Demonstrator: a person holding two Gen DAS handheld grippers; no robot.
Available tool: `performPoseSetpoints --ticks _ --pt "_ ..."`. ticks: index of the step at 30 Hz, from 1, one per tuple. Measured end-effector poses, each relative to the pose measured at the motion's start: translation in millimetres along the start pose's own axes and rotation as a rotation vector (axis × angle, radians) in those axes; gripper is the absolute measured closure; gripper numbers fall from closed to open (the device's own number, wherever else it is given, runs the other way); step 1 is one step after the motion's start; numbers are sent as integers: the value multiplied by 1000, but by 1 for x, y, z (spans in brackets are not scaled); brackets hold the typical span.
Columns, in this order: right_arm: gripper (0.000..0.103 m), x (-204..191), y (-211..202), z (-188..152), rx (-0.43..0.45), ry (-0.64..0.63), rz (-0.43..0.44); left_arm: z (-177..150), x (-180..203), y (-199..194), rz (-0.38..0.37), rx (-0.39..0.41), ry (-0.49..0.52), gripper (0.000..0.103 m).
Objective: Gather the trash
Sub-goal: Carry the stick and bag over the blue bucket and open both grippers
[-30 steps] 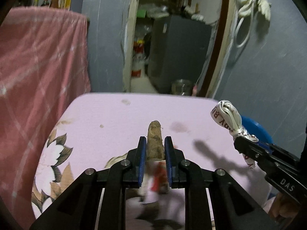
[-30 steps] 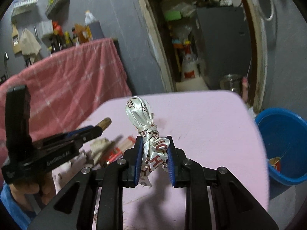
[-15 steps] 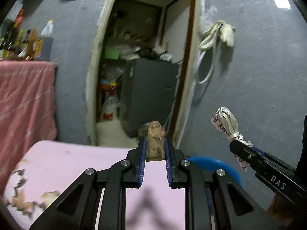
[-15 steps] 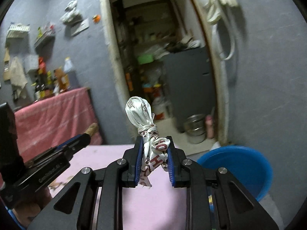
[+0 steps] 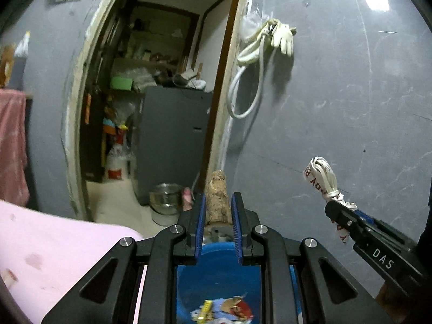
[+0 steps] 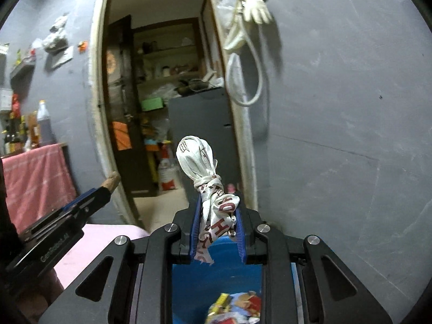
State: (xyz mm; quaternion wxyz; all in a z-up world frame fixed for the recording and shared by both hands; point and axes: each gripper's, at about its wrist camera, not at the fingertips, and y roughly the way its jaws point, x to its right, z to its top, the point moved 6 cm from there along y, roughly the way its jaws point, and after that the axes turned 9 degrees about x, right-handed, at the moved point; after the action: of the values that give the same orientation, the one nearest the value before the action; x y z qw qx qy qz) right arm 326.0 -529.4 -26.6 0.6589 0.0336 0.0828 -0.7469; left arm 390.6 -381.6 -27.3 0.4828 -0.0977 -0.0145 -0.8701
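Observation:
My left gripper (image 5: 217, 210) is shut on a brown stubby root-like piece of trash (image 5: 216, 198) that sticks up between its blue pads. My right gripper (image 6: 217, 217) is shut on a knotted white plastic bag with red lettering (image 6: 208, 178). Both are held above a blue basin (image 5: 216, 272), which also shows in the right wrist view (image 6: 194, 280); wrappers (image 6: 237, 307) lie in its bottom. The right gripper and its bag (image 5: 324, 178) show at the right of the left wrist view. The left gripper (image 6: 108, 186) shows at the left of the right wrist view.
The pink-covered table (image 5: 54, 243) lies to the left of the basin. A grey wall (image 5: 337, 108) with a hanging hose and glove (image 5: 259, 48) is straight ahead. An open doorway (image 5: 151, 108) with a grey cabinet and a steel pot (image 5: 164, 202) is left of it.
Both grippers have swung right from over the pink table to above the blue basin, each still holding its piece of trash. The basin's inside now shows under both.

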Motion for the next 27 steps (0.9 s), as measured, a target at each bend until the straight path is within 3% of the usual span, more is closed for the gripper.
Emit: performPoseSetpoints --ticks 7,14,18,21,24,27 --pt "81 32 19 -27 -59 66 -34 -30 5 46 -38 -152 -60 87" --pt "66 35 34 -43 -126 111 -46 -51 -6 62 -49 -277 -160 85" --pt "58 35 30 -36 -109 111 -53 -46 -18 56 -29 -265 -199 77" --pt "57 32 26 -29 -95 106 -53 -33 -19 47 -17 -235 -180 76" --pt "51 29 20 -22 -79 98 -51 -21 -18 36 -8 -204 -160 65" --pt "50 21 13 -13 -60 91 -46 -7 -19 22 1 -178 -137 63"
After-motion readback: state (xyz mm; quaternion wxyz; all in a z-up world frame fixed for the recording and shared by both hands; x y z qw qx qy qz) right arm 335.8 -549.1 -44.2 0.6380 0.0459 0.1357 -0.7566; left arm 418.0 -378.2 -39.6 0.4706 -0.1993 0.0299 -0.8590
